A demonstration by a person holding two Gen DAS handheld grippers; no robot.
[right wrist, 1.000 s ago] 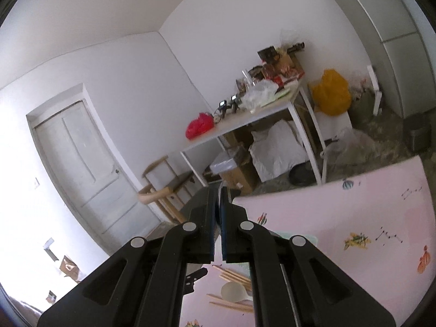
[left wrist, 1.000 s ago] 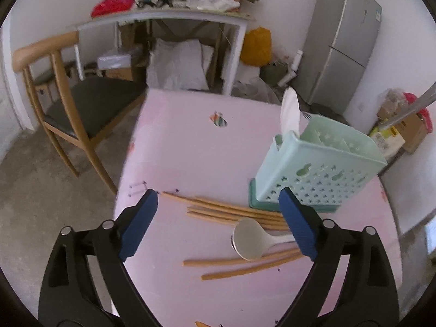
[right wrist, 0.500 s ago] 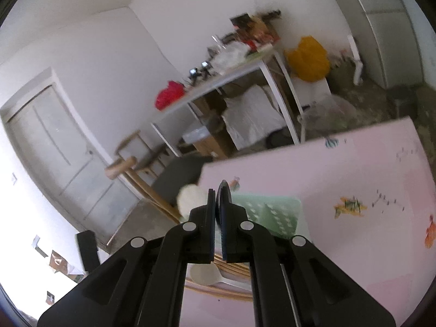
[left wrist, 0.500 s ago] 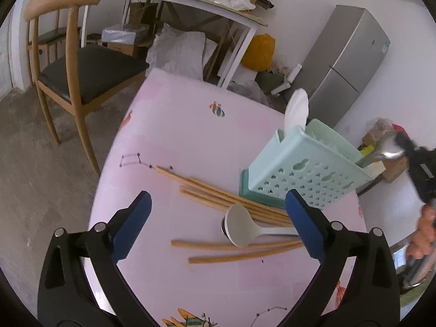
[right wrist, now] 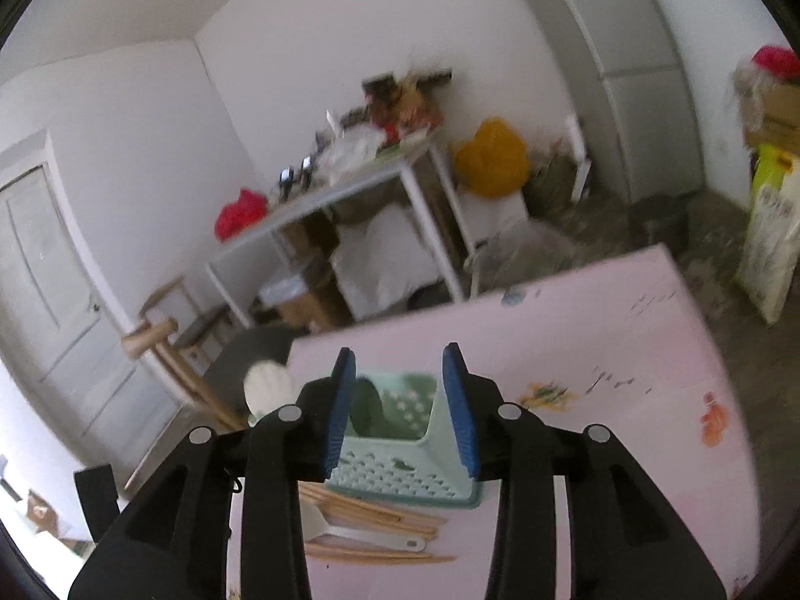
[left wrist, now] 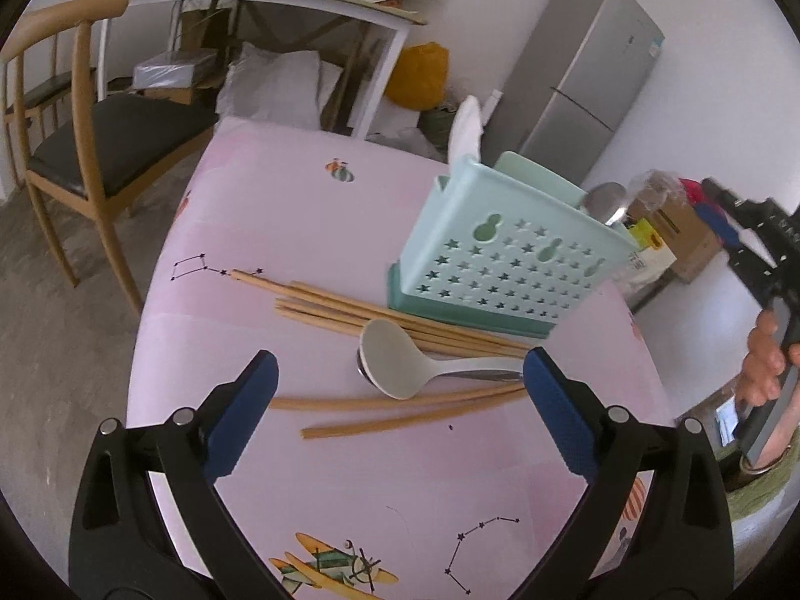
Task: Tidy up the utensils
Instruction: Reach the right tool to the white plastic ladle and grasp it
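Note:
A mint-green perforated utensil basket (left wrist: pixel 505 255) stands on the pink table (left wrist: pixel 280 200); a white spoon (left wrist: pixel 466 125) and a metal spoon (left wrist: pixel 607 202) stand in it. Several wooden chopsticks (left wrist: pixel 350 307) and a white ladle-like spoon (left wrist: pixel 395 365) lie in front of it. My left gripper (left wrist: pixel 397 412) is open and empty, just above the loose utensils. My right gripper (right wrist: pixel 400 410) is open and empty above the basket (right wrist: pixel 400 460); the metal spoon (right wrist: pixel 367 402) shows between its fingers, inside the basket. The white spoon (right wrist: pixel 267 390) and chopsticks (right wrist: pixel 370 515) also show there.
A wooden chair (left wrist: pixel 75 140) stands left of the table. A cluttered white side table (left wrist: pixel 280 0), a yellow bag (left wrist: pixel 417 75) and a grey fridge (left wrist: pixel 585 80) stand behind. Boxes (left wrist: pixel 670 230) lie at the right. The person's hand with the right gripper (left wrist: pixel 770 330) shows at the right edge.
My right gripper has come down over the basket and opened, leaving the metal spoon standing in it. My left gripper has drawn nearer to the chopsticks and ladle.

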